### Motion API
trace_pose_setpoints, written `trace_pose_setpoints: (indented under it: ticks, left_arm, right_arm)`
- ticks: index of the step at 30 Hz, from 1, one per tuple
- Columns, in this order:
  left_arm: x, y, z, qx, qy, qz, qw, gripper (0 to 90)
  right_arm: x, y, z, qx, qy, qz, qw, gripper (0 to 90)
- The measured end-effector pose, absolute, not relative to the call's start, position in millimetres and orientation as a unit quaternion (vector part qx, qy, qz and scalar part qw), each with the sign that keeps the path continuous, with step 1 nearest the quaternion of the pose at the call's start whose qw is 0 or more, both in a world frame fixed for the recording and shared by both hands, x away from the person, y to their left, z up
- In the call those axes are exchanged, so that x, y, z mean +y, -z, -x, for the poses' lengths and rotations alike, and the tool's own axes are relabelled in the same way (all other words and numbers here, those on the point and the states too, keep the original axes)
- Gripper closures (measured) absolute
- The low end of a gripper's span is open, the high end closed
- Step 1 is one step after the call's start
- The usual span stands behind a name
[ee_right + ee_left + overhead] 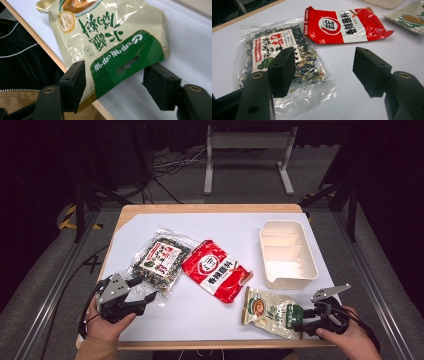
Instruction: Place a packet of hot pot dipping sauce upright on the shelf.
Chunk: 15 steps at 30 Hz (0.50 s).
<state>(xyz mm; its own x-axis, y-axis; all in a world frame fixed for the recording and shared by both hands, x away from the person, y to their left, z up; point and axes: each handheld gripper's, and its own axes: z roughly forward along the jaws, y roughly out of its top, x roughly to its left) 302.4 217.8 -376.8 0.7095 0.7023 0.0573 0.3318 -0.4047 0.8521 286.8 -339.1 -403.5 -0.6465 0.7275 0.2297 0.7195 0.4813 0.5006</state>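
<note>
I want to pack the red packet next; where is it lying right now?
In the high view the red packet lies flat mid-table, between the clear seaweed bag on its left and the white tray on its right.

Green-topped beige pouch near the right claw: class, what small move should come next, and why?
Probably close the right claw on the beige pouch. Its green end already lies between the open jaws at the table's near edge, and the pads do not yet press it.

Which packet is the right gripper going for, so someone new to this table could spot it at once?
Start at the cream divided tray on the right side of the white table; just in front of it, at the near edge, lies the beige pouch. Its green end sits between the open jaws of the right gripper. Unlike the red bag and the clear seaweed packet, it is pale with green lettering.
</note>
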Motion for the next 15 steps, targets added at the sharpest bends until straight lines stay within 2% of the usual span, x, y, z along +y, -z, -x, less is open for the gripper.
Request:
trace_pose_setpoints:
  ticks: [10, 15]
  left_arm:
    - [218, 376, -302, 0.318, -0.211, -0.812, 0.443, 35.0]
    - [218, 377, -302, 0.319, -0.209, -0.812, 0.442, 35.0]
  right_arm:
    - [-328, 406, -287, 0.861, -0.312, -0.402, -0.014, 43.7]
    - [-323, 407, -287, 0.857, -0.322, -0.403, -0.004, 50.3]
